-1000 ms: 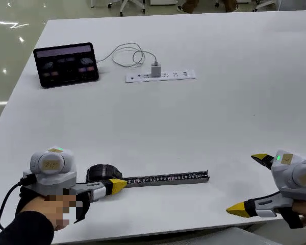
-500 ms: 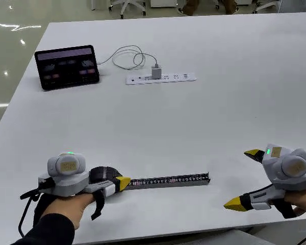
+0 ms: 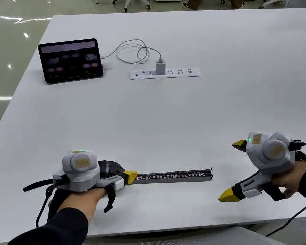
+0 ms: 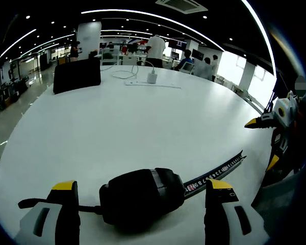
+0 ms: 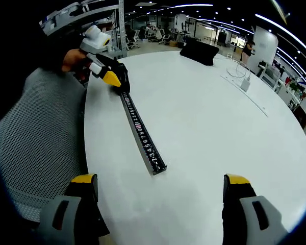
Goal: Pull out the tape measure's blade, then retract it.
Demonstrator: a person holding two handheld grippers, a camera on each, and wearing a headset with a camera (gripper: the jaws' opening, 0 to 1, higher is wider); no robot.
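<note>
Head view: the tape measure (image 3: 108, 167) lies near the counter's (image 3: 194, 117) front edge, its blade (image 3: 173, 176) drawn out rightward. Left gripper view: the left tongs (image 4: 142, 186) straddle its black case (image 4: 143, 196), released. Right gripper view: the right tongs (image 5: 160, 178) gape, clear of the blade's tip.

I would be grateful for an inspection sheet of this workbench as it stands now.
Surface: white table, clean.
Job's things: tape measure case; blade pulled out, lying flat.
Clutter: tablet, power strip with charger, far side.
Grippers: left gripper open astride the case; right gripper open, apart from the blade tip.
Cables: white cable looped by the strip; dark leads trail from both grippers.
Surroundings: mesh chair at the near edge; open office with people beyond.
</note>
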